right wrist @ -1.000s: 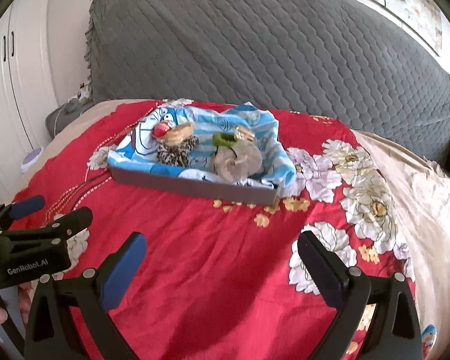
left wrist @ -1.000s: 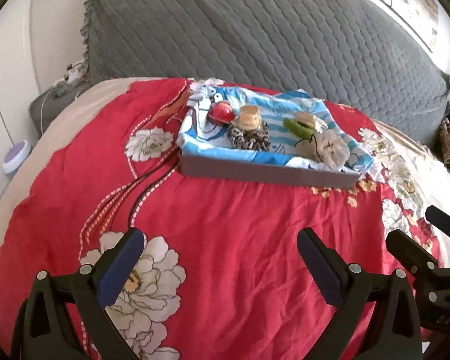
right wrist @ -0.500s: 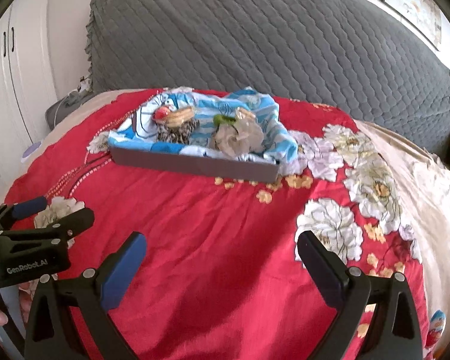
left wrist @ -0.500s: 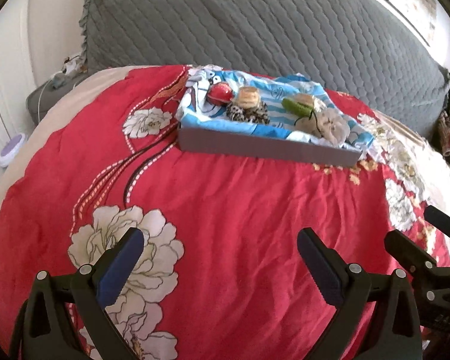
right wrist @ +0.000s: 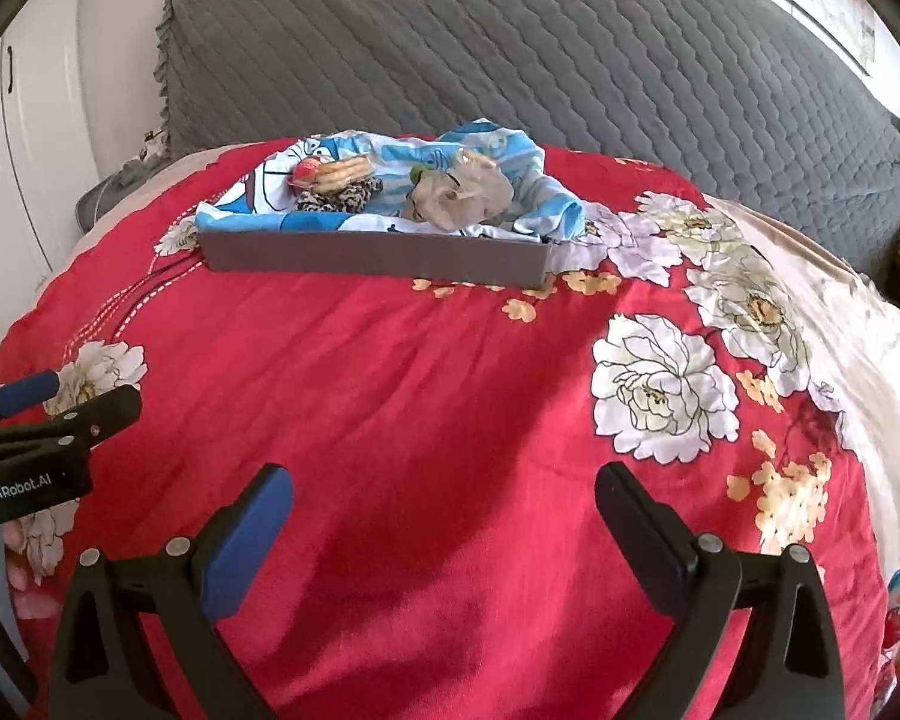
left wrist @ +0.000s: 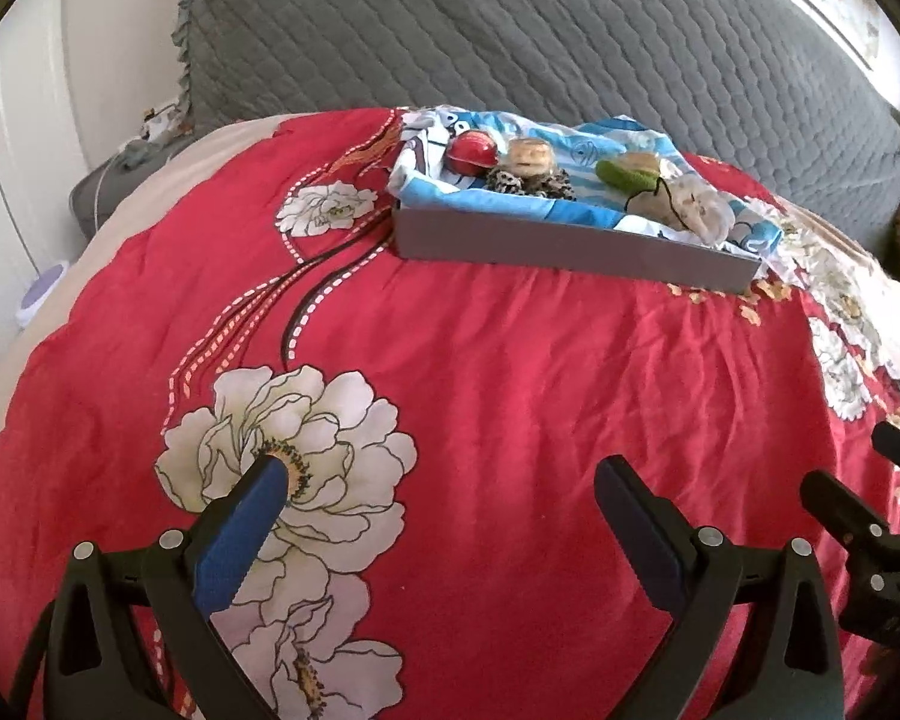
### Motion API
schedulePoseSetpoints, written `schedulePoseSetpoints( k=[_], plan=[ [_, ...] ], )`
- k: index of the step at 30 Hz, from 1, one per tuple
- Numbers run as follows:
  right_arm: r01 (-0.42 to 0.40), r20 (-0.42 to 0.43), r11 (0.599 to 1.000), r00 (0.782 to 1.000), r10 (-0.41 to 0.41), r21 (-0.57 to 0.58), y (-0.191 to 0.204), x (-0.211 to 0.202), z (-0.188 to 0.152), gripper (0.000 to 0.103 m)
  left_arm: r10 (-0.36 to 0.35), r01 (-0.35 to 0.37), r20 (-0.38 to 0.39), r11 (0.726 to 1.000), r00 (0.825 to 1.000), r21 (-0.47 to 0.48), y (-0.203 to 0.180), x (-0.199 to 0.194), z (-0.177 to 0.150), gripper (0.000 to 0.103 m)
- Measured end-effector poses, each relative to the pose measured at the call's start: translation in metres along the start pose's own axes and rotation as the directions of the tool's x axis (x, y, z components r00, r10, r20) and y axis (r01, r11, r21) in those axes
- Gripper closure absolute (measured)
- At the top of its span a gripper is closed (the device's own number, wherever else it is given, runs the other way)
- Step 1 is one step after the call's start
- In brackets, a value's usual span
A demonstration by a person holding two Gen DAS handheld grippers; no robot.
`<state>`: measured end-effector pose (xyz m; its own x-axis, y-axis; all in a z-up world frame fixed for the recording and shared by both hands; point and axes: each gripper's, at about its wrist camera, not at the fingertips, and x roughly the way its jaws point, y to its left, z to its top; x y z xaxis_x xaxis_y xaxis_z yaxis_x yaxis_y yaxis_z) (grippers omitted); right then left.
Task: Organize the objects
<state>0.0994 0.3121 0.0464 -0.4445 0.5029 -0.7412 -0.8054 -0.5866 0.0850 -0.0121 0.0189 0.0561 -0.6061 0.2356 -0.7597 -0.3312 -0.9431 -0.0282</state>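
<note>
Left wrist view shows my left claw (left wrist: 438,480) hanging over the red flowered bedspread (left wrist: 510,372), its two blue-padded fingers spread wide with nothing between them. My right claw (right wrist: 444,492) hangs over the same bedspread in the right wrist view, likewise released and empty. Each claw shows at the edge of the other's view, so they sit side by side, near each other but apart.

Well ahead of both claws, toward the grey quilted headboard (left wrist: 540,42), a shallow grey tray (left wrist: 570,249) rests on the bed. A blue and white cartoon-print cloth (left wrist: 570,213) lines it and spills over the rim on its right end. On the cloth, from left to right, lie a red round item (left wrist: 473,150), a tan round item (left wrist: 530,155) sitting on a leopard-print scrunchie (left wrist: 531,183), a green item (left wrist: 624,177) and a pale, crumpled, flower-like piece (left wrist: 687,207). The red and tan items touch. The green item lies just beside the pale piece.

At the lower left edge of the right wrist view, fingertips (right wrist: 15,564) show beneath my left claw's black body.
</note>
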Motion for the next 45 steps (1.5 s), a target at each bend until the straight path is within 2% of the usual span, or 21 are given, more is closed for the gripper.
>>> schedulePoseSetpoints(
  k=[17,23,31,39,45],
  plan=[
    [0.017,-0.010,0.999,1.000,-0.017,0.028,-0.007,0.003,-0.012,0.001,-0.004,0.004,-0.009,1.000,1.000,0.031,-0.004,0.004,-0.011,0.001],
    [0.011,-0.015,0.999,1.000,-0.011,0.034,-0.008,0.007,-0.018,0.001,0.001,-0.001,0.011,0.998,1.000,0.057,-0.009,0.003,-0.017,0.001],
    [0.007,-0.008,0.999,1.000,-0.007,0.035,-0.009,0.008,-0.024,0.001,0.004,-0.005,0.019,0.999,1.000,0.042,-0.007,0.003,-0.015,0.001],
    [0.010,-0.009,0.999,1.000,-0.010,0.042,-0.011,0.009,-0.025,0.001,-0.023,0.022,0.005,0.998,1.000,0.053,-0.010,0.006,-0.014,0.001],
    [0.010,-0.005,0.999,1.000,-0.010,0.040,-0.010,0.009,-0.025,0.001,-0.040,0.039,0.023,0.997,0.999,0.066,-0.012,0.003,-0.014,0.001]
  ],
)
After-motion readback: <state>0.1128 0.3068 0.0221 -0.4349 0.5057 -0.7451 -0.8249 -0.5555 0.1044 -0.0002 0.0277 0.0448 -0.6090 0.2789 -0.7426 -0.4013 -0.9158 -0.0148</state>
